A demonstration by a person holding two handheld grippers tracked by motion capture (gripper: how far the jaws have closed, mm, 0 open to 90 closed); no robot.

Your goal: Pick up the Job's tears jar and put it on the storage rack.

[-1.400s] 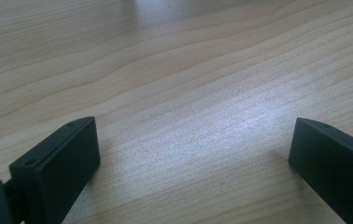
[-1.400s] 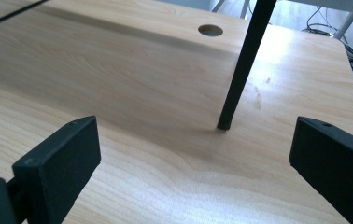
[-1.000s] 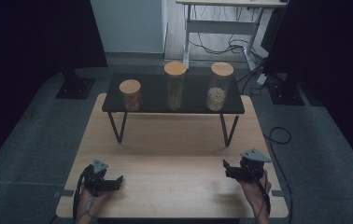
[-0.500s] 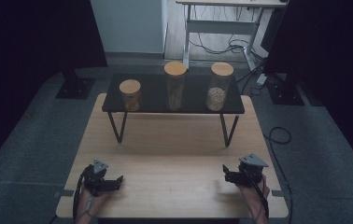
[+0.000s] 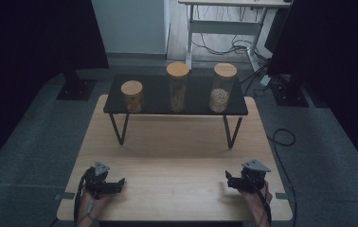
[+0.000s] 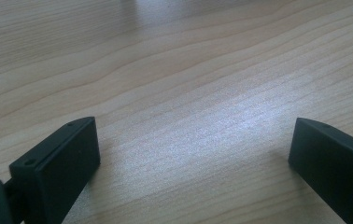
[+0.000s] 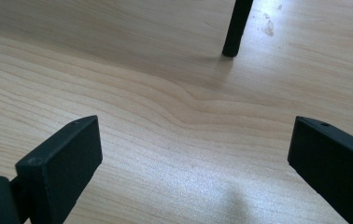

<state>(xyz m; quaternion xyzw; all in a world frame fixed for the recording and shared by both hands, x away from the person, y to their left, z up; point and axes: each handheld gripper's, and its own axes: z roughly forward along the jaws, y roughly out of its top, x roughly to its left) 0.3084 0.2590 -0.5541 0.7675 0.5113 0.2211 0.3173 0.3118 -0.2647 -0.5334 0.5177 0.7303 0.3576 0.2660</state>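
Observation:
My left gripper (image 5: 118, 184) rests low on the wooden table (image 5: 177, 156) near its front left, jaws pointing right. In the left gripper view it (image 6: 191, 140) stands open over bare wood. At the front right, my right gripper (image 5: 230, 181) points left; in the right gripper view it (image 7: 193, 140) is open too, nothing between its jaws. Three clear jars with wooden lids stand on a low black shelf (image 5: 198, 97) at the table's far side: a short jar (image 5: 132, 96), a tall jar (image 5: 177, 87) and a jar of pale grains (image 5: 222, 88).
The shelf stands on thin black legs; one leg (image 7: 235, 28) shows ahead of the right gripper. A cable (image 5: 283, 137) lies on the grey floor to the right. Dark stands and a desk frame sit behind the table.
My right gripper has drifted a little toward the table's near edge. The left gripper and the jars have not moved.

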